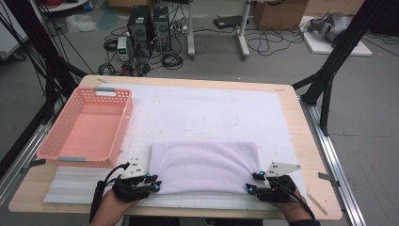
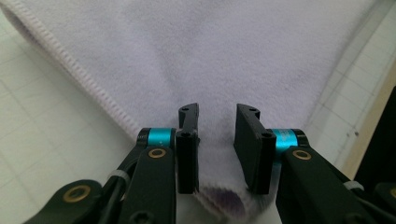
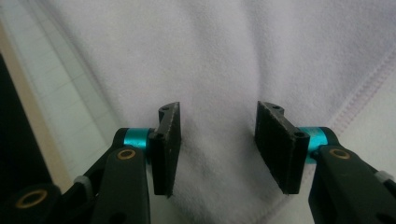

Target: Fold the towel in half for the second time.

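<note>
A pale lilac towel (image 1: 204,165), folded into a rectangle, lies flat on the white gridded mat near the table's front edge. At its front left corner sits my left gripper (image 1: 154,182). In the left gripper view that gripper (image 2: 217,112) has its jaws apart, with the towel's (image 2: 224,51) corner lying loose between them and a gap at each pad. My right gripper (image 1: 251,182) is at the front right corner. Seen in the right gripper view, it (image 3: 217,112) stands wide open over the towel (image 3: 210,51), whose stitched hem runs off to the right.
An empty pink plastic basket (image 1: 89,127) stands at the left of the table, beyond my left gripper. The white mat (image 1: 202,106) stretches bare behind the towel. The wooden table edge (image 1: 310,155) runs close along the right of my right gripper.
</note>
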A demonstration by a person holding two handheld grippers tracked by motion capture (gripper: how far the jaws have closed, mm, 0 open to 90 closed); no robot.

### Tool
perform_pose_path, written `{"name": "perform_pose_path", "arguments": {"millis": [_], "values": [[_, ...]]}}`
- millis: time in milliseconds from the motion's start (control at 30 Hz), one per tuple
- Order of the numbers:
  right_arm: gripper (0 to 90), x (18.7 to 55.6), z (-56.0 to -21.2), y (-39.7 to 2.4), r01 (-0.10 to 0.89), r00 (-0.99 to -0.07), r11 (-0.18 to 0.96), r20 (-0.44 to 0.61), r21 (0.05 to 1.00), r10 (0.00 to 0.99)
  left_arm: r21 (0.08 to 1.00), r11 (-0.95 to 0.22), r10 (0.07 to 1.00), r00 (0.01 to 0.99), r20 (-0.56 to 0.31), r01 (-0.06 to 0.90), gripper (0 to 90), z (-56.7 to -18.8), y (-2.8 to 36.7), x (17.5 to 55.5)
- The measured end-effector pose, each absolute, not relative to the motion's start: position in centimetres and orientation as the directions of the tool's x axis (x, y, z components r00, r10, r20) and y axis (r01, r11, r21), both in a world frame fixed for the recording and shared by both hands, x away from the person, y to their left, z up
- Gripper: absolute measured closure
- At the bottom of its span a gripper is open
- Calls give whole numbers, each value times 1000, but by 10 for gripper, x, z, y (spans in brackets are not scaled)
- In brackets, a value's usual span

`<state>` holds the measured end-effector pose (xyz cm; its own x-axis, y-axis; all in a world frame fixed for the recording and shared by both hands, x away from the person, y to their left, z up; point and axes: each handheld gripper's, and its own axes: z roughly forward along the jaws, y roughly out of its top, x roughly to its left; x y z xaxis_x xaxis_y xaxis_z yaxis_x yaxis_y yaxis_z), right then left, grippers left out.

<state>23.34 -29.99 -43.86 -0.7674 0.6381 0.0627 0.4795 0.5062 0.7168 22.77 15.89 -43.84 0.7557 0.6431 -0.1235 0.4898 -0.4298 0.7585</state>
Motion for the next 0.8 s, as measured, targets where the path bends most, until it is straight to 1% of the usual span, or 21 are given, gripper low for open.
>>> {"name": "perform_pose_path", "arguments": {"millis": [33,67,100,200,233,300,333,400,467,533,567,600,633,700,733,767,800], "values": [[480,234,-437,-302,489,-764,496,78,718,640,759,-430,643,756,-123,490,651,-438,159,228],[466,235,-435,-304,488,-762,480,88,729,642,777,-388,667,733,-135,496,596,-435,161,231],[461,237,-433,-307,479,-754,448,92,755,650,794,-362,679,722,-136,489,561,-432,162,235],[445,247,-426,-316,454,-696,307,117,837,709,833,-281,704,692,-159,477,532,-424,162,252],[445,252,-424,-317,446,-674,282,112,849,730,842,-260,716,680,-160,472,529,-422,161,260],[436,269,-422,-315,441,-633,284,71,852,771,841,-217,760,626,-173,495,501,-421,160,281],[437,279,-421,-313,449,-611,294,50,843,790,843,-188,771,608,-191,504,466,-421,159,292],[432,300,-423,-309,462,-576,300,25,835,817,839,-167,794,575,-197,518,441,-421,156,312],[421,320,-426,-307,484,-545,295,20,824,838,826,-173,825,537,-176,536,419,-425,155,330],[420,336,-432,-305,518,-523,292,27,804,852,805,-161,846,499,-186,572,408,-431,155,344],[421,342,-436,-306,536,-524,286,48,794,850,793,-164,850,492,-188,587,407,-435,155,349],[440,347,-441,-306,564,-526,284,72,775,848,775,-170,853,484,-193,608,409,-440,155,352],[489,351,-446,-307,582,-536,293,87,758,840,754,-180,852,484,-201,631,416,-444,154,355],[692,353,-449,-311,601,-566,266,165,754,808,766,-214,829,528,-186,606,482,-447,155,354],[790,353,-449,-312,594,-572,275,158,756,805,767,-201,794,560,-237,610,676,-449,156,355],[822,352,-447,-313,582,-581,283,147,762,801,772,-212,797,563,-218,599,786,-447,155,355],[831,352,-446,-314,579,-579,287,137,764,804,782,-215,801,564,-201,585,818,-446,155,355]]}}
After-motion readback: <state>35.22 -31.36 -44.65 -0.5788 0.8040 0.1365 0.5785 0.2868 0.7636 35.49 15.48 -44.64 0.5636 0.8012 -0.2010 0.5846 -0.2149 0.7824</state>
